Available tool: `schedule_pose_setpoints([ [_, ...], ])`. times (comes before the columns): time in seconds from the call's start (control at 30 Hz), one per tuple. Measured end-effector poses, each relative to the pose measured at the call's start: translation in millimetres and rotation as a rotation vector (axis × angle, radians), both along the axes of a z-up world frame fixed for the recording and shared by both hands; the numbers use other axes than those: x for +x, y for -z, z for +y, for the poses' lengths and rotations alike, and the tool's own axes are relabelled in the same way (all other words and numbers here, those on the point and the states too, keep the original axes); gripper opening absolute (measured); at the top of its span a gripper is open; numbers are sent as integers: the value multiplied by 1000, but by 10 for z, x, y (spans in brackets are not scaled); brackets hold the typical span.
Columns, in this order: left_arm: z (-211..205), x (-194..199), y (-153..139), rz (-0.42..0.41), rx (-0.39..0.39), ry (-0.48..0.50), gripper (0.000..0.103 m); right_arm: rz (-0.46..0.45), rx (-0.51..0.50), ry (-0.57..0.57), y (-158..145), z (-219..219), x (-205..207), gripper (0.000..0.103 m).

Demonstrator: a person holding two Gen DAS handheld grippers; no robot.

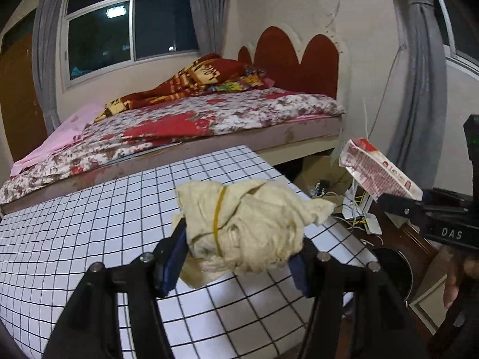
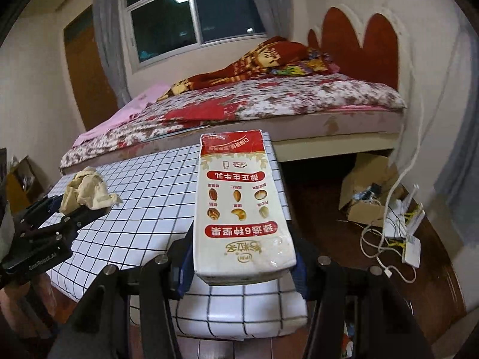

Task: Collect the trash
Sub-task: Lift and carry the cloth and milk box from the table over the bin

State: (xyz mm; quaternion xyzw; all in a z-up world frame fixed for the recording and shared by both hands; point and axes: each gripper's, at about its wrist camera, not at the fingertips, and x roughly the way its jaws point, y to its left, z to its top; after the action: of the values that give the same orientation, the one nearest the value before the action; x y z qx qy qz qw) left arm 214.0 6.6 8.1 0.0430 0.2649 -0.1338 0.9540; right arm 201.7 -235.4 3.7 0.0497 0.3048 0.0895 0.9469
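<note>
Crumpled cream paper wad bound by yellow rubber band (image 1: 242, 227) clamped in left gripper (image 1: 239, 264), lifted above white grid-patterned table (image 1: 89, 209). Red-and-white milk carton (image 2: 244, 209) clamped in right gripper (image 2: 242, 272). Carry step; next needs bin, possibly dark round opening (image 1: 395, 269) at right.

The right gripper (image 1: 386, 199) is cut off by the right edge in the left wrist view; beneath it, a dark bin (image 1: 395, 266) is half hidden, its contents undiscernible.

Cream paper wad (image 1: 245, 227), red/white carton (image 2: 239, 209), white table (image 1: 74, 239) w/ black grid.
</note>
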Motion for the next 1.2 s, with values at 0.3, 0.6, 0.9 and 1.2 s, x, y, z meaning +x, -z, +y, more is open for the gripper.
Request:
schedule_pose_setpoints([
  [0.3,-358,-109,40,11,-13,70,61,9,18,95,86,-403,-317,55],
  [0.6,-758,-237,69,15,-34,151,61,25,-2,161,185,-716,-558,55],
  [0.9,-1233,-291,206,54,-62,255,61,56,-30,264,321,-1124,-826,55],
  [1.2,-1852,-429,420,127,-71,379,61,126,-25,377,536,-1689,-1149,55],
])
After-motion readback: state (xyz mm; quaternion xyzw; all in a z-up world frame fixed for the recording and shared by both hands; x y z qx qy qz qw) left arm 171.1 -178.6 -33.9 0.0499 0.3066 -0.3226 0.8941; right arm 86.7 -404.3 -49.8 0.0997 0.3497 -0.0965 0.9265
